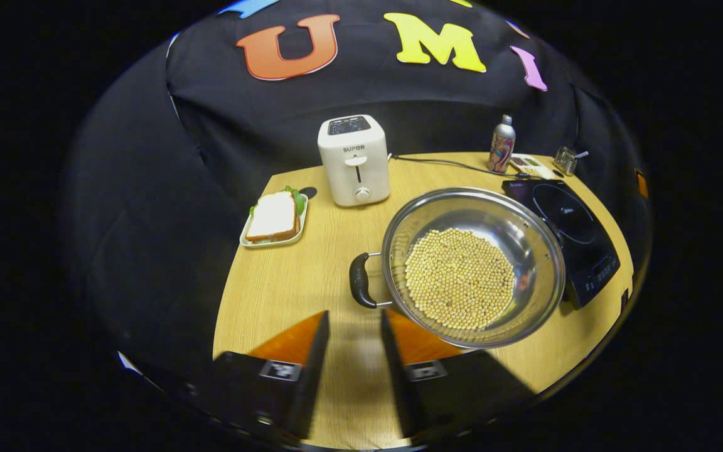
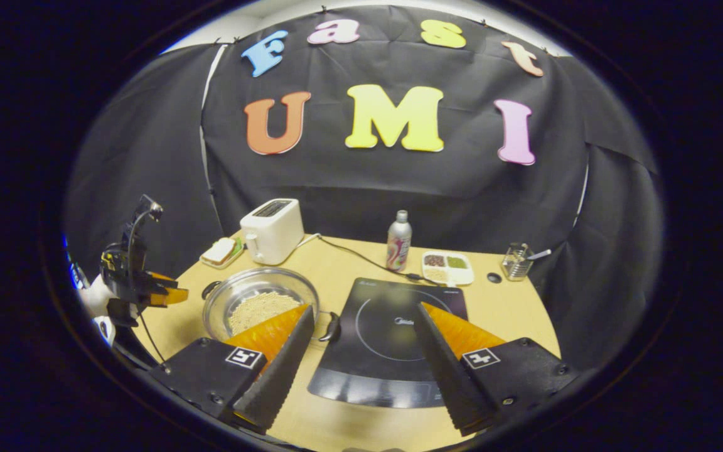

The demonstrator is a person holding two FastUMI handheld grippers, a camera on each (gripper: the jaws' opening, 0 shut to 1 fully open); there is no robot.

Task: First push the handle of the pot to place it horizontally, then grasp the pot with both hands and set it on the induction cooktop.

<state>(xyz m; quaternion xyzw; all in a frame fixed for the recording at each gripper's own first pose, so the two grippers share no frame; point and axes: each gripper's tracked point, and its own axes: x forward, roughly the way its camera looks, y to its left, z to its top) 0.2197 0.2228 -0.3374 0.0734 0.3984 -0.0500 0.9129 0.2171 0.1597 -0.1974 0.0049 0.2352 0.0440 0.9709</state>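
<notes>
Pot: the pot (image 1: 473, 267) sits on the wooden table (image 1: 286, 282), its rim just beside the induction cooktop (image 1: 572, 235), so your lift will be short. It carries a bed of pale beans (image 1: 459, 285), a reason to keep it level.
Handles: the near black handle (image 1: 359, 280) faces your left gripper; in the right gripper view the far handle (image 2: 332, 327) lies at the cooktop's edge. They look about level across the table, though from this angle you cannot be sure the push is finished.
Left gripper: your left gripper (image 1: 354, 339) hangs above the table short of the near handle, fingers parted with bare wood between them, holding nothing, lined up for that side.
Right gripper: your right gripper (image 2: 361, 339) is wide open and empty over the cooktop (image 2: 393, 333), placed to reach the far handle.
Surroundings: the toaster (image 1: 354, 160) and sandwich plate (image 1: 273, 220) stand well apart from the pot, out of your path.
</notes>
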